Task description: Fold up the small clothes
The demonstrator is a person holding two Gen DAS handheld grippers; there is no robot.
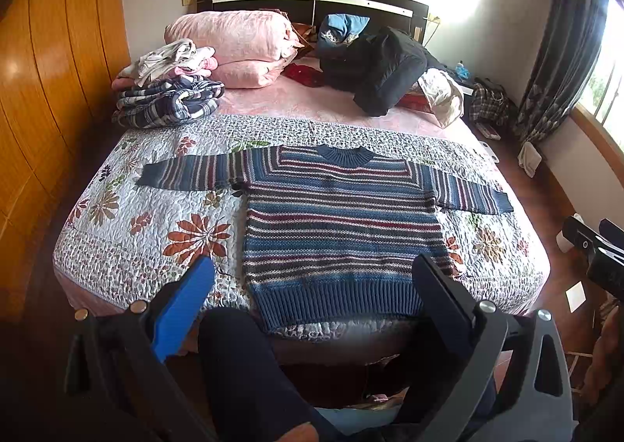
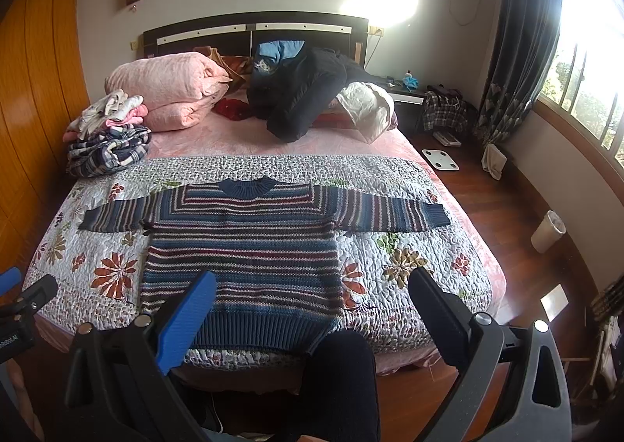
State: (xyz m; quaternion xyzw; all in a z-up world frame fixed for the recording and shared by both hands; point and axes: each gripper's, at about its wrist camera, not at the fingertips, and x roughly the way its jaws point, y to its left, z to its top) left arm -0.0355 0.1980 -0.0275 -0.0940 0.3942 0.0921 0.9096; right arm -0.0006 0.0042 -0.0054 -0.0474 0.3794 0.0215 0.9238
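Striped sweater (image 1: pixel 339 223) spread flat on the floral quilt (image 1: pixel 156 231), sleeves out to both sides, collar toward the headboard (image 1: pixel 312 1), ribbed hem at the quilt's near edge and partly hidden by a dark-trousered knee (image 1: pixel 234 356). Left gripper (image 1: pixel 312 278) and right gripper (image 2: pixel 312 294) hovering short of the hem, jaws spread wide, holding nothing. Beyond the quilt, folded clothes pile (image 1: pixel 171 91) and dark jacket heap (image 1: pixel 374 64), contents hard to make out.
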